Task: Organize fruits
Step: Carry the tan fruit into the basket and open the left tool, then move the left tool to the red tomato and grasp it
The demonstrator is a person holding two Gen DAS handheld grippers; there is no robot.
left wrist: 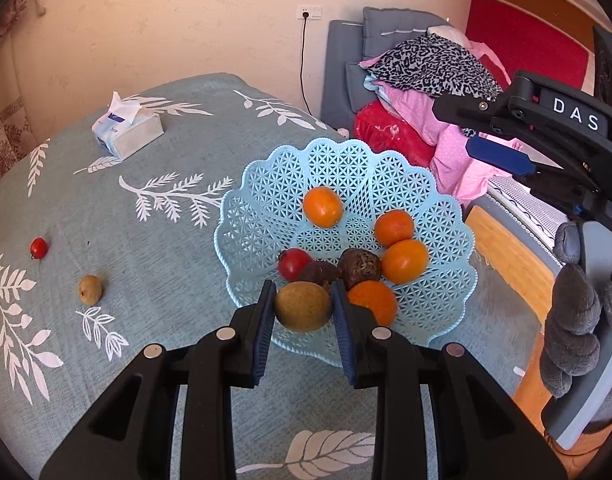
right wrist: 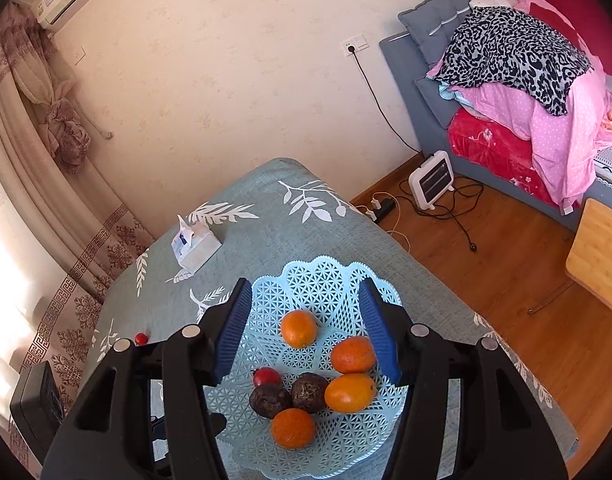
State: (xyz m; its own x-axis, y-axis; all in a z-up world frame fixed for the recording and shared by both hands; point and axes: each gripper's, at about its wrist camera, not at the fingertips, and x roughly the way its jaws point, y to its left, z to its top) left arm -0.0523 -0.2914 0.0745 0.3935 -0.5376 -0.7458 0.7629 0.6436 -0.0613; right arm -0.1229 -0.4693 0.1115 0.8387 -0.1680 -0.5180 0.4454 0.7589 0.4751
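Note:
A light blue lattice basket (left wrist: 438,216) (right wrist: 334,280) sits on the teal leaf-print tablecloth. It holds several oranges (left wrist: 323,207), a red tomato (left wrist: 293,264) and two dark brown fruits (left wrist: 360,268). My left gripper (left wrist: 303,306) is shut on a green-brown kiwi (left wrist: 303,306), held above the basket's near rim. A small kiwi (left wrist: 90,290) and a small tomato (left wrist: 38,247) lie on the cloth to the left. My right gripper (right wrist: 306,328) is open and empty, high above the basket; it also shows at the right of the left wrist view.
A tissue pack (left wrist: 126,130) (right wrist: 195,248) lies at the far side of the table. A sofa with piled clothes (right wrist: 518,80), a small heater (right wrist: 431,180) with cables on the wood floor, and a wooden stool (right wrist: 602,252) stand to the right.

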